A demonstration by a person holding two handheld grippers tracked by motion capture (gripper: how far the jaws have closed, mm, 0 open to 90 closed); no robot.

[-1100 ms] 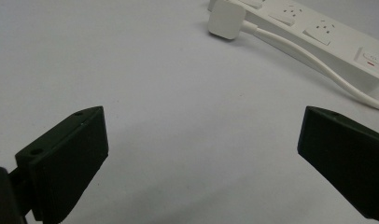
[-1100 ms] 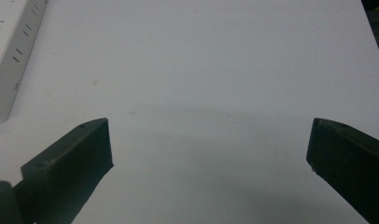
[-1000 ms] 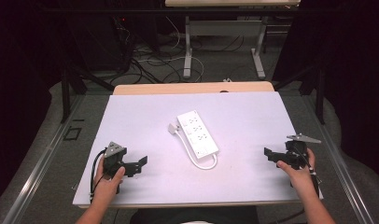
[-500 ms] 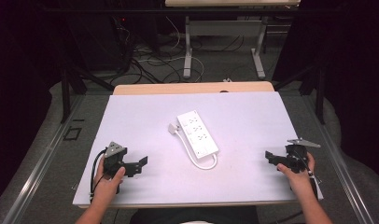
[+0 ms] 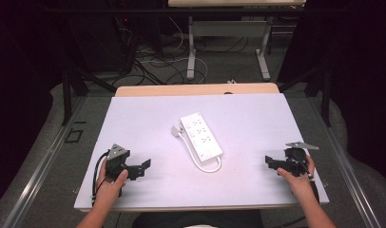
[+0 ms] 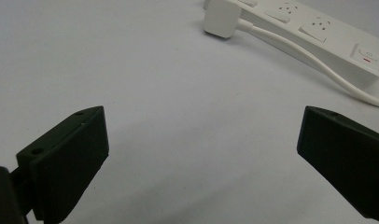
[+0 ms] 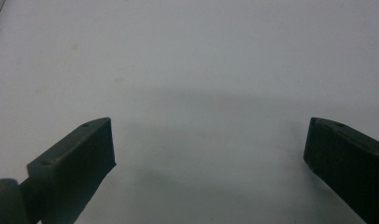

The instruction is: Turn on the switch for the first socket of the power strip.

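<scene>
The white tabletop point(image 5: 257, 118) stands in a dark room with cables on the floor point(image 5: 148, 61). A power strip point(image 5: 201, 135) lies mid-table, between my left gripper point(image 5: 144, 167) and right gripper point(image 5: 268, 163); both jaws gape wide, empty. My right gripper has dropped slightly nearer me since before.

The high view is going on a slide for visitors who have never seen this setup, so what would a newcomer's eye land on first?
First the white power strip, lying at a slant in the middle of the pale table, its cord looped at the near end and its plug lying just to its left. Then the two black grippers held low at the near corners, the left gripper and the right gripper, both open and apart from the strip.
</scene>
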